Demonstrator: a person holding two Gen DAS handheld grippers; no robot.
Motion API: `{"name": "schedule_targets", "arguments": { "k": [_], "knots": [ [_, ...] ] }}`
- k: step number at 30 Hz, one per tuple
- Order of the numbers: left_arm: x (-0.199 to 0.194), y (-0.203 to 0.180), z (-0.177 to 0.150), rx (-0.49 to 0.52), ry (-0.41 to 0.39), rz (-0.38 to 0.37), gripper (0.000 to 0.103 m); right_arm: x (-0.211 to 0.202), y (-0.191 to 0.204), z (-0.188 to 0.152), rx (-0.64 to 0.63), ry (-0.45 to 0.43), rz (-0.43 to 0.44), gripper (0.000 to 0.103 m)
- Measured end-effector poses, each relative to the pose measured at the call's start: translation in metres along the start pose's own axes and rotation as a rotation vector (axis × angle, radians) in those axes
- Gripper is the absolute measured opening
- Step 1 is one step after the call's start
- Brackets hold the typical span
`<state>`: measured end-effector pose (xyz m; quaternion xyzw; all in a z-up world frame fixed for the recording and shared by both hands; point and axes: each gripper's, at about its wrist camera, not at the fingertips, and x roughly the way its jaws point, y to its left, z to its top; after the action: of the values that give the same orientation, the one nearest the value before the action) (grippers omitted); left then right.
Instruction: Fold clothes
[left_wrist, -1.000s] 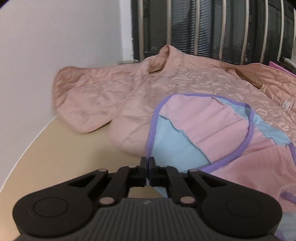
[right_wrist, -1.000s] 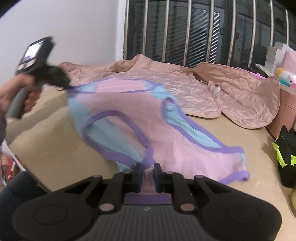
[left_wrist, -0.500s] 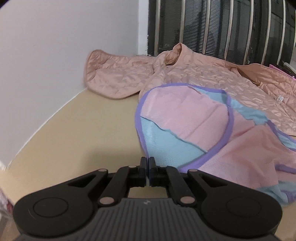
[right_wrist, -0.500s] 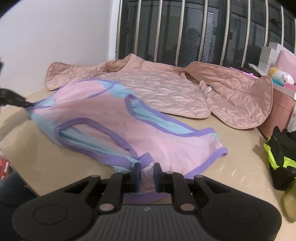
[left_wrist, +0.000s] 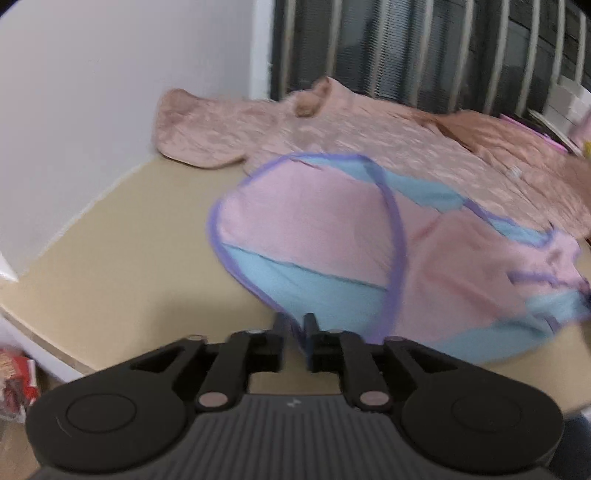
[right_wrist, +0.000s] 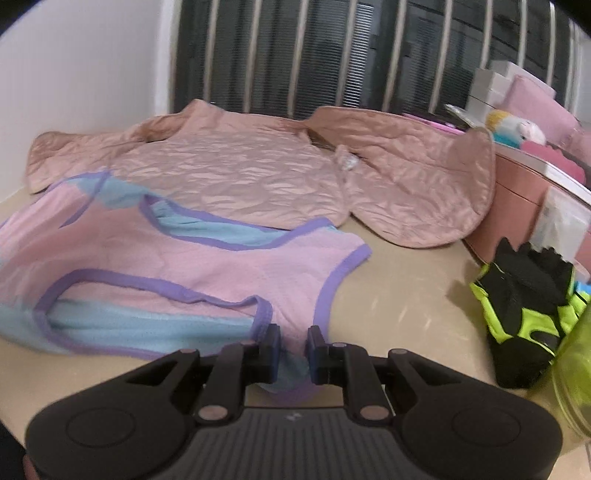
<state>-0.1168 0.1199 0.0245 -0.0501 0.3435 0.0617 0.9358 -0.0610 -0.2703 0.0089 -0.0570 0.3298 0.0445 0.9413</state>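
On the beige tabletop (right_wrist: 406, 280), your pink-and-blue tank top (right_wrist: 207, 258) is lying pretty much flat now, its far edge overlapping the hem of the quilted pink jacket (right_wrist: 240, 166) behind it. That's the big change: a second ago you had it lifted and stretched between both claws, and half a second ago both were still clamped on it. Now your left gripper (left_wrist: 294, 325) has parted its fingers a little, with the purple-trimmed edge sitting loose in the gap, so it looks like you've let go there. Your right gripper (right_wrist: 291, 339) has opened wider too, the shoulder strap just lying between the fingers, not pinched. So I'd say the spread-out step is done and the top is ready for a first fold. Watch the black and neon-yellow gloves (right_wrist: 524, 295) off to the right, and that overlap with the jacket could drag when you fold.
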Motion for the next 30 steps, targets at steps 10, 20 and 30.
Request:
{"name": "schedule_targets", "arguments": {
  "k": [10,20,30],
  "knots": [
    [0.028,-0.035,0.02,0.053,-0.024,-0.056,0.033,-0.017,0.073,0.003,-0.067,-0.061,0.224,0.021],
    [0.037,-0.039,0.011,0.085,0.01,-0.042,0.041,-0.019,0.126,-0.008,-0.076,-0.048,0.395,0.019],
    [0.028,-0.058,0.003,0.145,0.033,-0.079,0.05,-0.03,0.094,-0.013,-0.049,-0.019,0.212,0.003]
  ]
}}
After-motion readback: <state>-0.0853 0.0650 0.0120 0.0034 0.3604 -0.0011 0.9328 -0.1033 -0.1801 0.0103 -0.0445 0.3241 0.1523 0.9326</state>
